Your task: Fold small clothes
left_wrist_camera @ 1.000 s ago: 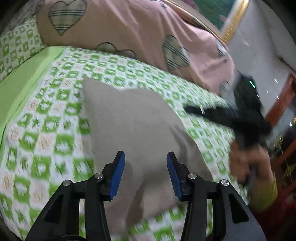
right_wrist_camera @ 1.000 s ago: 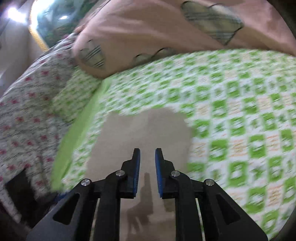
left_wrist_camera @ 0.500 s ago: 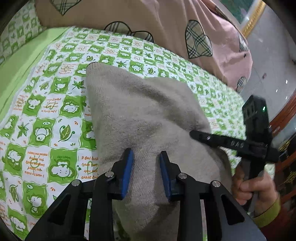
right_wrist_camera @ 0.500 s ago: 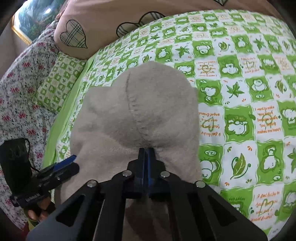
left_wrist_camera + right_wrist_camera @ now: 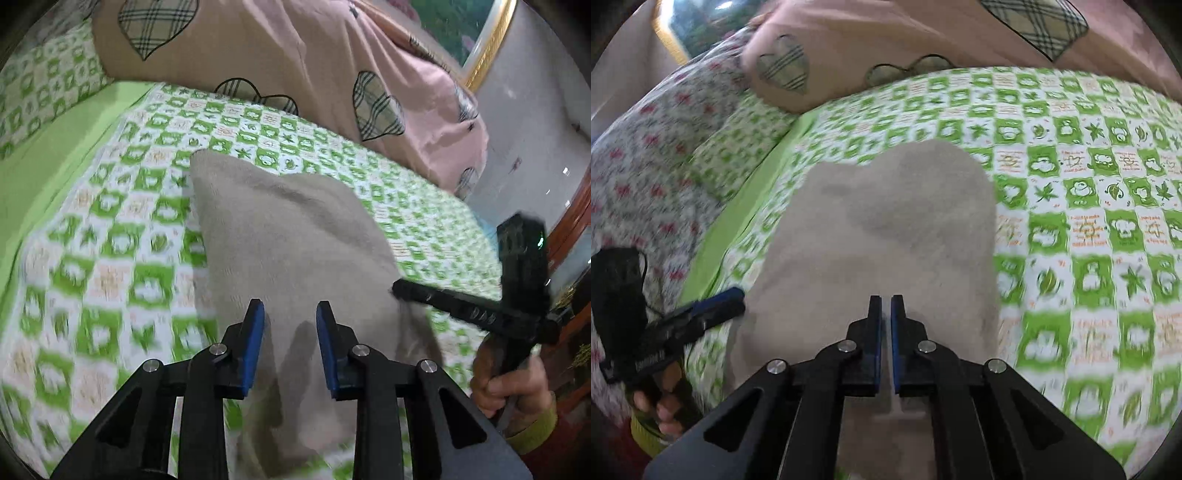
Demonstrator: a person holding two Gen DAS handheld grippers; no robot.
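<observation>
A small grey-beige knitted garment [image 5: 291, 236] lies flat on the green-and-white patterned bedsheet [image 5: 110, 266]; it also shows in the right wrist view [image 5: 886, 236]. My left gripper [image 5: 290, 314] is open and empty, hovering above the garment's near part. My right gripper [image 5: 885, 301] hovers over the garment's near middle with its blue pads almost together, a thin gap between them and nothing held. In the left wrist view the right gripper [image 5: 402, 290] sits at the garment's right edge. In the right wrist view the left gripper [image 5: 733, 295] sits at its left edge.
A pink quilt with plaid hearts [image 5: 295, 62] is bunched along the far side of the bed. A floral pillow [image 5: 646, 155] and a green checked pillow [image 5: 738, 140] lie at the left. Wooden furniture [image 5: 569, 229] stands beyond the bed's right edge.
Both grippers let go of the garment's near edge and lifted back. The left jaws opened wider; the right jaws parted slightly. The garment now lies flatter on the sheet.
</observation>
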